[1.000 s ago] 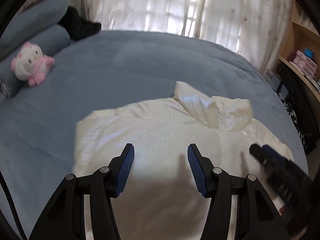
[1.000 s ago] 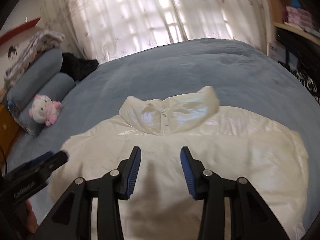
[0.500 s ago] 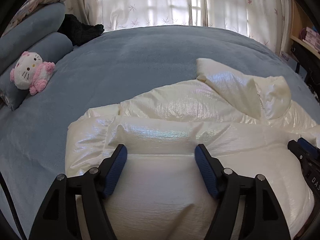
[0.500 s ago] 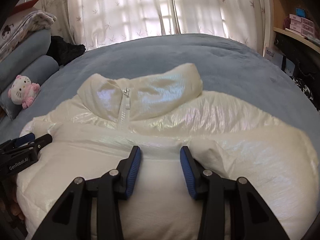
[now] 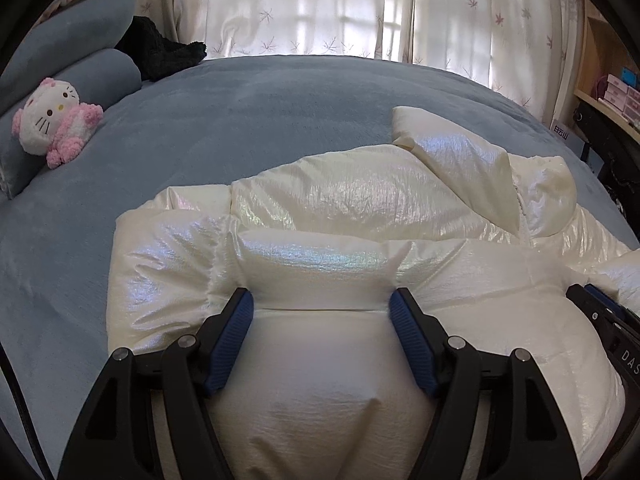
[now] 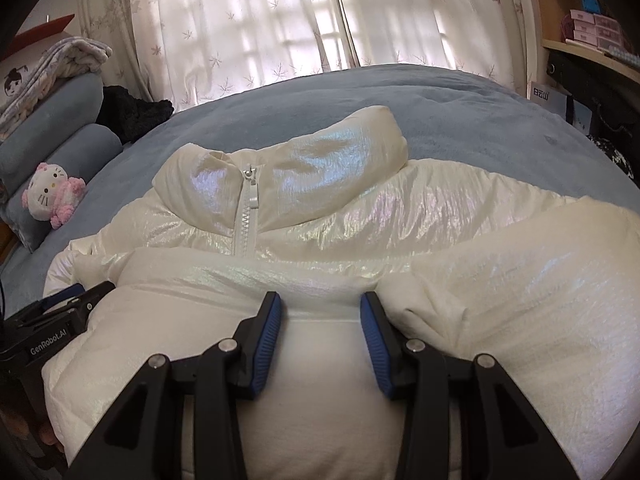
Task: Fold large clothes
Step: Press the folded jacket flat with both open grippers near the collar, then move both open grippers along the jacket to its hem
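Note:
A shiny white puffer jacket (image 5: 360, 200) lies on the blue bed, collar and zipper (image 6: 246, 208) toward the window. Its lower part is folded up over the chest. My left gripper (image 5: 320, 308) is open, its jaws wide apart, pressed down on the left part of the folded layer with puffy fabric bulging between the fingers. My right gripper (image 6: 320, 308) is open too, pressed on the fold's middle just below the zipper. Each gripper shows at the edge of the other's view, the right one in the left wrist view (image 5: 608, 320) and the left one in the right wrist view (image 6: 60, 320).
The blue bed (image 5: 280, 100) extends to curtains (image 6: 280, 20) at the back. A pink and white plush cat (image 5: 52, 120) leans on blue bolsters (image 5: 72, 48) at the left, beside a black garment (image 5: 160, 48). Shelves with boxes (image 6: 592, 28) stand at the right.
Both grippers moved forward and down with the jacket's lower part, laying it over the chest. The fold edge now sits near the zipper's lower end. The jaws stayed apart.

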{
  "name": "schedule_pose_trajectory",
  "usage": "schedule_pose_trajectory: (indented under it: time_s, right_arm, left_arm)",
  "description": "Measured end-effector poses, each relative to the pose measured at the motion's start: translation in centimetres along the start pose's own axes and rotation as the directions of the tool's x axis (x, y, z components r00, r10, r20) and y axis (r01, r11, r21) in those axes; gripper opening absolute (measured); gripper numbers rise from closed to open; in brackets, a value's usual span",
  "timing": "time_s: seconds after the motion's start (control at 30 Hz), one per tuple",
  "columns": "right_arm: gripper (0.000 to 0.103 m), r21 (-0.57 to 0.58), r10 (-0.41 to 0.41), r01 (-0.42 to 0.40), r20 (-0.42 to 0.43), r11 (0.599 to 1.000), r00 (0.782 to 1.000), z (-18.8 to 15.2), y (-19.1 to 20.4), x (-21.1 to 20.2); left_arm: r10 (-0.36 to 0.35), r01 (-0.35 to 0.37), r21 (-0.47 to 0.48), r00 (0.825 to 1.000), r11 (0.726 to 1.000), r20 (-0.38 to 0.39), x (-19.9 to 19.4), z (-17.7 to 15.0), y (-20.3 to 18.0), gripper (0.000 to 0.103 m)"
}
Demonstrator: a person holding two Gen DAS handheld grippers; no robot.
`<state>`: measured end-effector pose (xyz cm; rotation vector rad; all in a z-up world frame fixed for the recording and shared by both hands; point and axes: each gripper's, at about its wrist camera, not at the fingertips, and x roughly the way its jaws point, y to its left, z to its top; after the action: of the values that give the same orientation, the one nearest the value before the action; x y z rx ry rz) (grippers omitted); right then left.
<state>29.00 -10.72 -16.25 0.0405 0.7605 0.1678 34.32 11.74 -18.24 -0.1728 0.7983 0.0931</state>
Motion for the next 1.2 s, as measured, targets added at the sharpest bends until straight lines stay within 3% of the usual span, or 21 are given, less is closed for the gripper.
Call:
schedule_pose_trajectory:
  time_s: [0.3,0.47,0.53,0.67,0.93,1.2]
  right_arm:
    - [0.041,0.0,0.0,0.0,0.017,1.0,1.0,-0.3,0.0,-0.6]
    - [0.042,-0.012,-0.035,0.034,-0.019,0.999,0.999,0.2,0.7,-1.4]
    - [0.045,0.016,-0.028,0.029,-0.034,0.999,0.999,0.4,0.6,-2.5]
    - [0.059,0.092,0.0,0.002,-0.015,0.996,1.0,-0.4,0.2,-6.3]
    - [0.06,0.14,0.03,-0.026,-0.03,0.99,0.999,-3.4,-0.4,-12.5]
    - [0.06,0.251,0.097,-0.083,-0.045,0.964,0.994,-5.5,-2.7,-17.7]
  left_arm:
    - [-0.033,0.033,-0.025,0.999,0.999,0.014,-0.2,-0.3,0.9,0.07]
    - [0.015,-0.015,-0.018,1.0,1.0,-0.01,-1.6,-0.1,0.7,0.07]
    - [0.028,-0.028,-0.024,0.999,0.999,-0.017,-2.8,-0.3,0.8,0.07]
    - [0.03,-0.032,-0.07,0.999,0.997,-0.039,-5.7,-1.2,1.9,0.071]
    - [0.018,-0.022,-0.072,0.999,0.997,-0.048,-12.4,-3.9,3.1,0.071]
    - [-0.04,0.038,-0.039,0.998,0.999,-0.053,-18.4,-7.1,3.2,0.071]
